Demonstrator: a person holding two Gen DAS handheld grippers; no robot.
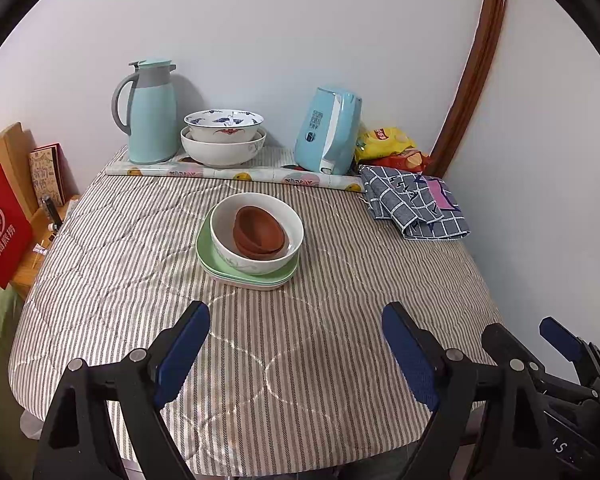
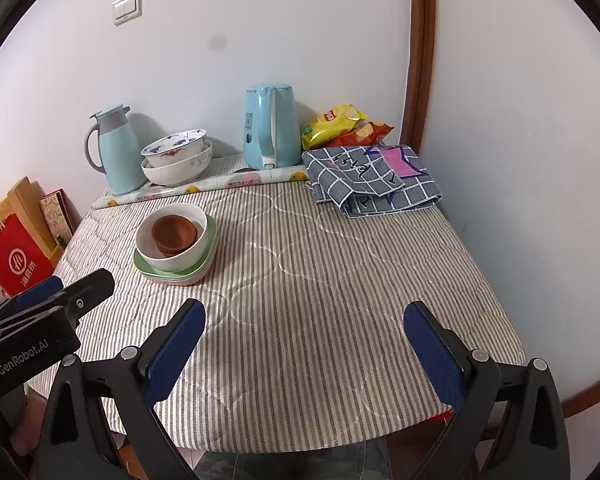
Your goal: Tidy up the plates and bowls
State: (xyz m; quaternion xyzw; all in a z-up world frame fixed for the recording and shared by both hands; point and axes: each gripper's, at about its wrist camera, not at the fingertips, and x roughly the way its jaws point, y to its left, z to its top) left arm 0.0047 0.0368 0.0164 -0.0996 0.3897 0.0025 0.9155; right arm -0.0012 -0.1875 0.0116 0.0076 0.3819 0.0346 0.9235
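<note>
A stack stands mid-table: green plates (image 1: 212, 264) (image 2: 144, 266) at the bottom, a white bowl (image 1: 256, 232) (image 2: 172, 236) on them, and brown bowls (image 1: 260, 232) (image 2: 175, 234) nested inside. Two more white patterned bowls (image 1: 223, 136) (image 2: 177, 158) sit nested at the back by the wall. My left gripper (image 1: 296, 320) is open and empty, above the table's front edge, short of the stack. My right gripper (image 2: 304, 320) is open and empty, to the right of the stack; it also shows in the left wrist view (image 1: 528, 336).
A light blue thermos jug (image 1: 150, 112) (image 2: 116, 152) and a blue kettle (image 1: 328, 132) (image 2: 270, 128) stand at the back. A rolled sheet (image 1: 236, 172), snack bags (image 1: 388, 144) and a checked cloth (image 1: 416, 204) (image 2: 372, 180) lie back right. Red bag (image 1: 2, 224) on the left.
</note>
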